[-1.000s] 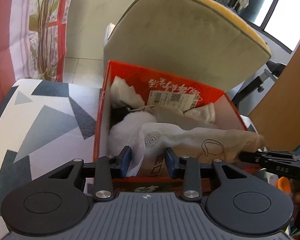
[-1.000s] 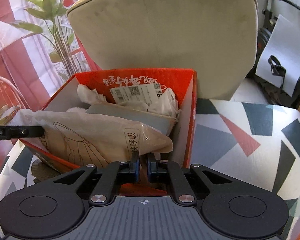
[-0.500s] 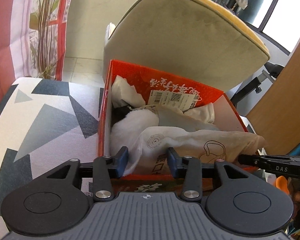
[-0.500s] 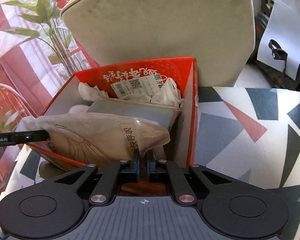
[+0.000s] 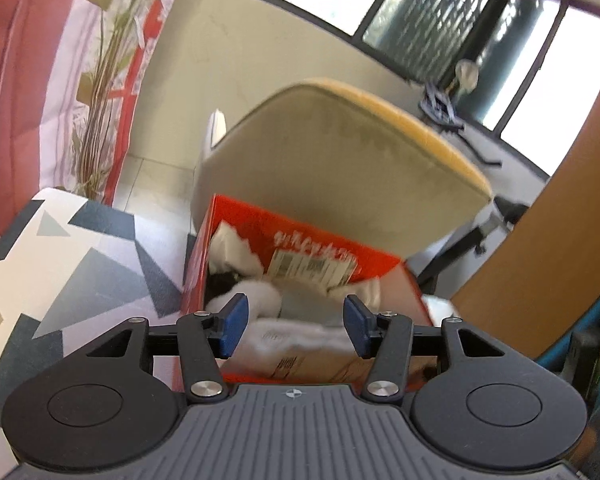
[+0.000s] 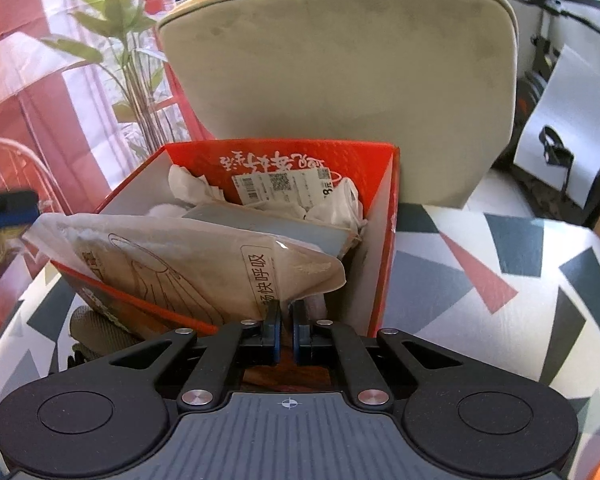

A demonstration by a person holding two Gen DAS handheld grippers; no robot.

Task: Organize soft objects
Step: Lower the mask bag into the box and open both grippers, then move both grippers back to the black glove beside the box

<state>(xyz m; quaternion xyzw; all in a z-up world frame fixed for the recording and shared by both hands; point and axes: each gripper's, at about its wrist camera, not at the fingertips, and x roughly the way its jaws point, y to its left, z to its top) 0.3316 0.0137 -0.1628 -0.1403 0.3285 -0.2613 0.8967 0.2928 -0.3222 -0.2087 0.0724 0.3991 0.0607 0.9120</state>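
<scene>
Red cardboard box [image 6: 384, 240] stands on a counter [image 6: 500, 280] covered in a geometric-print cloth, directly in front of a beige chair back [image 6: 340, 80]. Box is open at the top, printed lettering and a barcode label [image 6: 284, 186] on its inner far wall.

Contents: crumpled white cloths [image 6: 188, 184] along the far wall, a grey flat item [image 6: 268, 222] across the middle, a fluffy white item [image 5: 256, 300] at the left side as the left wrist view has it. On top lies a beige plastic packet [image 6: 188, 256] with a line drawing and printed characters; long axis runs across the box, side wall to side wall, its left end overhanging the box rim, its right end tapering to a crimped tip near the right wall.

Right gripper [image 6: 286, 334]: jaws together, clamped on the lower edge of the beige plastic packet at the near right corner of the box.

Left gripper [image 5: 296, 330]: jaws apart, have just been opening; blue pads clear of the packet, which shows blurred beyond the gap. A potted plant [image 6: 132, 80] stands at the far left
</scene>
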